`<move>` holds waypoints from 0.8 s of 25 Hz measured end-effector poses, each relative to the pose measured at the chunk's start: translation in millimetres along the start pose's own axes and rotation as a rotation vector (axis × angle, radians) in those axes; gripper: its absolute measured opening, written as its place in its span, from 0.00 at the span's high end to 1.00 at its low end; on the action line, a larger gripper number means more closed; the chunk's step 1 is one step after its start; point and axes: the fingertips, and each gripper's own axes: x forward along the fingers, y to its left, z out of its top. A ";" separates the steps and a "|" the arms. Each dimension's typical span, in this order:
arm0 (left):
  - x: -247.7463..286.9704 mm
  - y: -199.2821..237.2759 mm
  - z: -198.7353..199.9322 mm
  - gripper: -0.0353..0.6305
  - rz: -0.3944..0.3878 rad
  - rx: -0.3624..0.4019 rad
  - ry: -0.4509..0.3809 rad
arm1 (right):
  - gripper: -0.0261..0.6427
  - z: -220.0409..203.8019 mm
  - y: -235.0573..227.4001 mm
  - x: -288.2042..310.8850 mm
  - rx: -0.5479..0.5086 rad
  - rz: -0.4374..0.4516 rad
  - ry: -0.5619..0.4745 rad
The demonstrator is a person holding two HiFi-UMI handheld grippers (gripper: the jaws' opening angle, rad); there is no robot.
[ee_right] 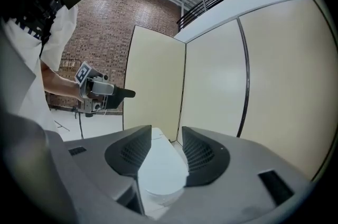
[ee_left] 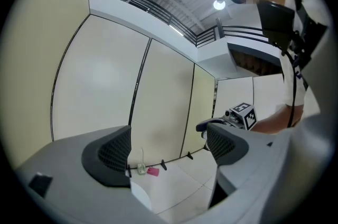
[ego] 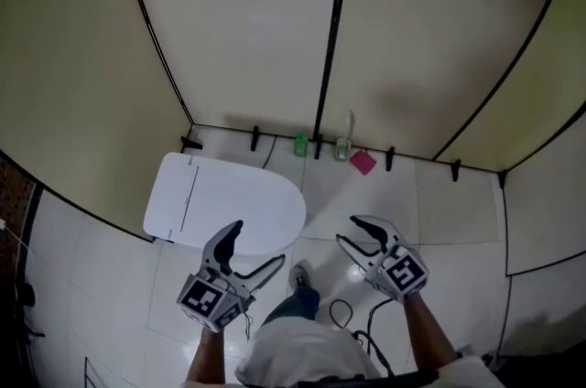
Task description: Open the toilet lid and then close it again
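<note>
Left hand-held gripper point(ego: 258, 243): released, empty, hovers near the closed white oval toilet lid point(ego: 229, 203) beside a beige partition wall point(ego: 73, 102). Right hand-held gripper point(ego: 348, 229): partly apart, empty, points at that lid without touching.

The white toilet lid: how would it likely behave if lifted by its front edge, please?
The white toilet lid looks flat and rigid, so it probably pivots up in one piece rather than flexing. Its smooth, glossy surface may be slippery to grip.

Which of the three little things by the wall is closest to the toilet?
The green bottle. The clear bottle and the pink thing both sit farther from the toilet.
</note>
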 end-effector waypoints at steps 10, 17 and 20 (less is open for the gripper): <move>58.8 73.2 -13.4 0.28 0.222 -0.054 -0.003 | 0.69 0.6 -87.3 75.9 -0.166 0.236 0.156; 49.8 97.3 -29.2 0.28 0.507 -0.111 -0.026 | 0.69 -23.1 -103.9 140.2 -0.441 0.566 0.222; 58.8 102.4 -46.0 0.28 0.652 -0.130 -0.014 | 0.69 -53.4 -114.8 164.1 -0.610 0.755 0.210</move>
